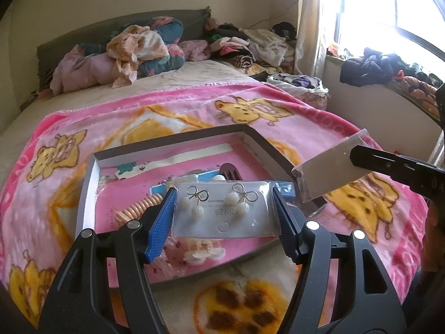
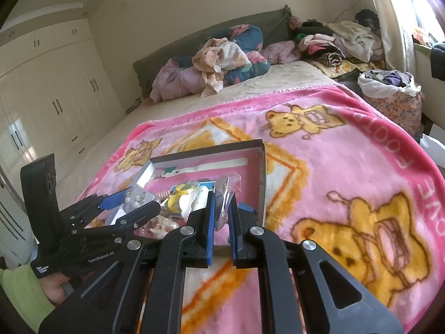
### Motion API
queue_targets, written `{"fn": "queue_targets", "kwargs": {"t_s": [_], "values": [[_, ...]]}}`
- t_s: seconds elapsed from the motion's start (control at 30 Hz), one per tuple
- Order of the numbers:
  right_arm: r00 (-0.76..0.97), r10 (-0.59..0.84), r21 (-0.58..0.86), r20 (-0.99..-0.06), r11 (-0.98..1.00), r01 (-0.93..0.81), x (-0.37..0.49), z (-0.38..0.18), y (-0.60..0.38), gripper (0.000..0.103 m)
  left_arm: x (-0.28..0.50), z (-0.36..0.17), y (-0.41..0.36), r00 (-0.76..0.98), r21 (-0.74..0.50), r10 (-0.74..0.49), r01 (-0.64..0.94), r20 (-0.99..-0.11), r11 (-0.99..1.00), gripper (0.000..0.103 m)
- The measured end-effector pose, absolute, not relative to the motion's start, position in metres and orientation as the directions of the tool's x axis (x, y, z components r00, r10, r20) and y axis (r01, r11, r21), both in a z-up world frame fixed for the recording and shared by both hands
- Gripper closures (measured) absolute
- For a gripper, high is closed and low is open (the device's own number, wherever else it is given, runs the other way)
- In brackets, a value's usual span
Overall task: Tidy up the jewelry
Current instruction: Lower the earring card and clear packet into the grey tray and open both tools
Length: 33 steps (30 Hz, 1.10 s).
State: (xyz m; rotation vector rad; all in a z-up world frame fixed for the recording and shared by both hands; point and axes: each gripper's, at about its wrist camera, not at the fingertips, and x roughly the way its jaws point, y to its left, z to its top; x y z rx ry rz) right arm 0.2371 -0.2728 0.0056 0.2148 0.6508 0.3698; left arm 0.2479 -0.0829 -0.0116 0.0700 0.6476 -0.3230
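Note:
My left gripper [image 1: 224,208] is shut on an earring card [image 1: 225,211] in a clear sleeve, with two bow-and-pearl earrings on it, held above the open shallow box [image 1: 172,142]. It also shows in the right wrist view [image 2: 133,200]. My right gripper [image 2: 221,214] is shut on an empty clear plastic bag [image 2: 226,194], seen flat in the left wrist view [image 1: 331,167], held over the box's right side. The box [image 2: 261,167] lies on a pink bear blanket [image 1: 83,128] and holds several jewelry pieces, among them a coiled peach hair tie [image 1: 139,206] and a yellow ring item [image 2: 180,194].
The blanket [image 2: 347,167] covers a bed with piled bedding and clothes [image 1: 133,47] at the head. A bag of clothes [image 2: 389,89] stands at the bed's right side. Wardrobe doors [image 2: 50,89] line the left wall. A window [image 1: 389,5] is at right.

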Motion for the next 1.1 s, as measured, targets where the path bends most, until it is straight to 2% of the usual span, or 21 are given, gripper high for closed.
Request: {"fn": "queue_targets", "kwargs": {"t_s": [0.47,0.83,1.1], "values": [[0.674,0.438,0.368,-0.594,0.894,-0.257,0.284,-0.025,-0.251,0.094,0.276,-0.035,-0.058,0.741,-0.03,-0.201,0.238,-0.64,0.971,0.046],[0.658,0.414,0.418,-0.629,0.894,-0.162,0.301,-0.045,-0.253,0.093,0.28,-0.049,-0.053,0.729,-0.012,-0.175,0.223,-0.662,0.975,0.046],[0.638,0.363,0.352,-0.679,0.924,-0.15,0.297,-0.051,-0.247,0.089,0.279,-0.054,-0.052,0.722,-0.02,-0.179,0.224,-0.668,0.974,0.046]]}}
